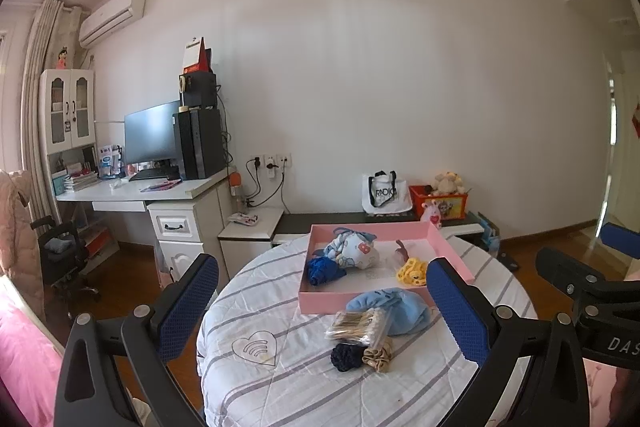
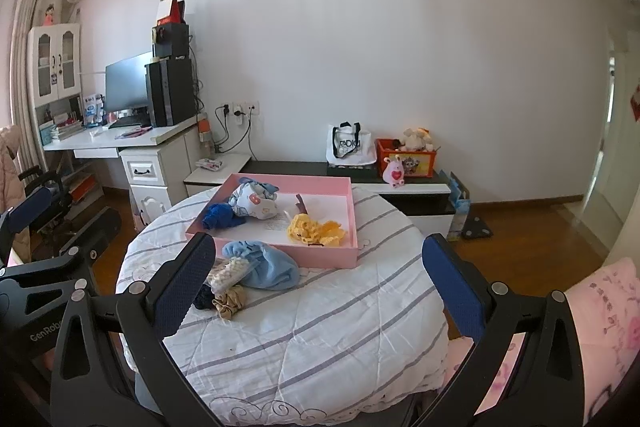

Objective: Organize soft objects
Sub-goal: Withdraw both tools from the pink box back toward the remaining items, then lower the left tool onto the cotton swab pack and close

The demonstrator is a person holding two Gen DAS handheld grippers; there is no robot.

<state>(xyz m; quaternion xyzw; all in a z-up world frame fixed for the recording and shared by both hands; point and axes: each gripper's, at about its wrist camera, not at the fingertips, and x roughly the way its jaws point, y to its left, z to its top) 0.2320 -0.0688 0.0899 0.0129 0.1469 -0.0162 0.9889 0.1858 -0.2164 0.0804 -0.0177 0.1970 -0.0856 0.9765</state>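
A pink tray (image 1: 384, 231) (image 2: 280, 251) sits on the round table with a striped white cover (image 1: 288, 379) (image 2: 320, 327). In the tray lie a patterned pouch (image 1: 352, 250) (image 2: 256, 205), a dark blue cloth (image 1: 323, 270) (image 2: 219, 217) and a yellow crochet piece (image 1: 412, 271) (image 2: 316, 229). In front of the tray lie a light blue cloth (image 1: 400, 309) (image 2: 268, 265), a bag of cotton swabs (image 1: 358, 325) (image 2: 230, 273), a navy scrunchie (image 1: 347, 357) (image 2: 203, 297) and a gold scrunchie (image 1: 378, 357) (image 2: 229, 301). My left gripper (image 1: 320, 311) and right gripper (image 2: 320, 283) are both open and empty, above the table.
A white desk (image 1: 136, 191) with monitor and computer tower stands at the left, with an office chair (image 1: 60, 255). A low dark bench (image 2: 352, 171) along the wall holds a tote bag and a toy box. Pink bedding (image 2: 600, 307) is at the right.
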